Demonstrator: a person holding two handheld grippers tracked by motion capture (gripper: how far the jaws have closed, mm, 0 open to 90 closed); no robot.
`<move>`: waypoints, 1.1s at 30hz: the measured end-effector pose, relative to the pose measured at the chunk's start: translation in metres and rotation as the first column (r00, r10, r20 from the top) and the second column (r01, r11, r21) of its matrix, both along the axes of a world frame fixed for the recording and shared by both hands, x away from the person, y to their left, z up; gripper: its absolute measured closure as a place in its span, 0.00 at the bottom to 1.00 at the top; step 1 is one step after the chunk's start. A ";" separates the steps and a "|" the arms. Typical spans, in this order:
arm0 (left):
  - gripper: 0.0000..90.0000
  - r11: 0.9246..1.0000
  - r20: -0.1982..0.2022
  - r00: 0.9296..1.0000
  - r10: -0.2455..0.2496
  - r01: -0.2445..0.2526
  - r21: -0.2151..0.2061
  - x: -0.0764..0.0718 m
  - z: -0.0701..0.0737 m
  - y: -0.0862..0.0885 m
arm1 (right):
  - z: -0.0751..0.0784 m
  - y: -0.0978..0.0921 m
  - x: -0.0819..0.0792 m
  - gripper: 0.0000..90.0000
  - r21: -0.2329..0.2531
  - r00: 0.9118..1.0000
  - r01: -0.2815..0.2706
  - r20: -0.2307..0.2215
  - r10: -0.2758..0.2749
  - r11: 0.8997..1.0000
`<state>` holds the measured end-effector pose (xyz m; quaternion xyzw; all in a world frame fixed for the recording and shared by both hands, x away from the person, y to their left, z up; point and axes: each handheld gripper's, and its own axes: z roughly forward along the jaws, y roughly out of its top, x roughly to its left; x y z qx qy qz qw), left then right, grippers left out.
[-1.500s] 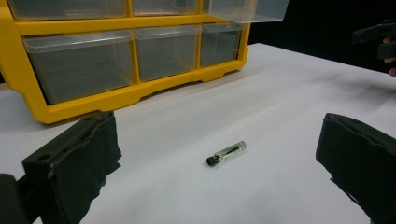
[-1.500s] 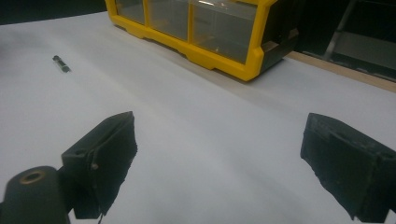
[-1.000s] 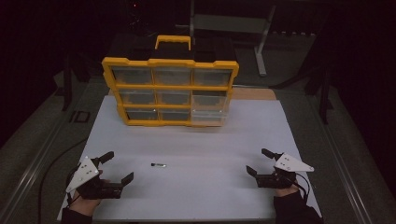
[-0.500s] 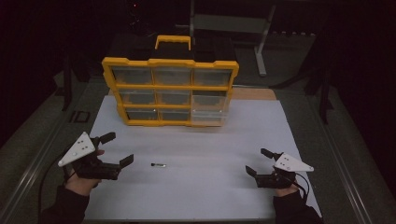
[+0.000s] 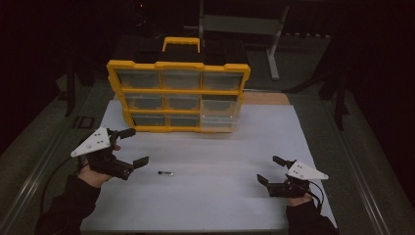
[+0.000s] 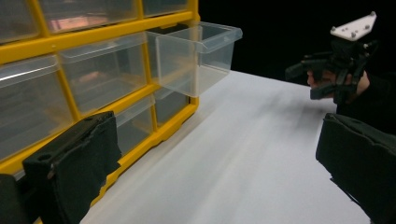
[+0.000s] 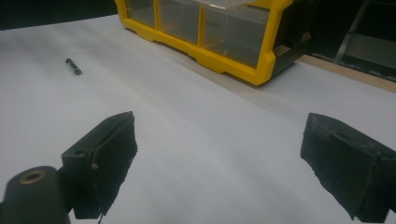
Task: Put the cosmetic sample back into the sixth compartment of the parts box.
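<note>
The left gripper (image 5: 128, 147) hung over the white sheet (image 5: 215, 196) at about nine o'clock from the table's middle, its jaws spread wide and holding nothing. One jaw pointed up toward the cabinet, the other down toward the small dark screw (image 5: 166, 173). That screw lay flat on the sheet, just beside the lower jaw at its four o'clock, not touching it. In the right gripper view the screw (image 7: 73, 66) sat far off at eleven o'clock, alone on the white surface.

The right gripper (image 5: 271, 170) rested low at about four o'clock on the sheet, well apart from the screw, jaws also wide and empty. In the left gripper view it showed far off at two o'clock (image 6: 308, 79), held in the person's hand with its grey plate on top.

At twelve o'clock stood the yellow drawer cabinet (image 5: 178, 68), upright at the far edge of the sheet, with a yellow carry handle (image 5: 181, 43) on top. Three rows of clear drawers faced the person. One clear drawer (image 6: 198, 58) on the right-hand column was pulled out, jutting past the yellow frame; I could not tell whether anything lay inside. The left gripper's own jaws framed the cabinet front, near it but not in contact.
</note>
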<state>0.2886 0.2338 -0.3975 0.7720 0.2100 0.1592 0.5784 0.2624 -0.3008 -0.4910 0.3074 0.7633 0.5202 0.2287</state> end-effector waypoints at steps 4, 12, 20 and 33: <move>0.00 0.999 -0.005 1.000 -0.030 0.030 0.016 0.005 -0.004 -0.004 | 0.000 0.001 0.000 0.12 -0.001 1.000 -0.003 0.000 0.003 1.000; 0.00 0.989 -0.060 0.994 -0.086 0.093 0.112 0.014 -0.021 -0.017 | -0.001 0.001 0.001 0.12 -0.005 1.000 -0.004 0.001 0.004 1.000; 0.00 0.979 -0.142 0.983 -0.120 0.141 0.149 0.024 -0.041 -0.026 | -0.001 0.002 0.001 0.12 -0.008 1.000 -0.005 -0.004 0.005 1.000; 0.06 0.948 -0.218 0.964 -0.154 0.206 0.242 0.034 -0.072 -0.034 | -0.002 0.004 0.001 0.12 -0.017 1.000 -0.011 -0.003 0.011 1.000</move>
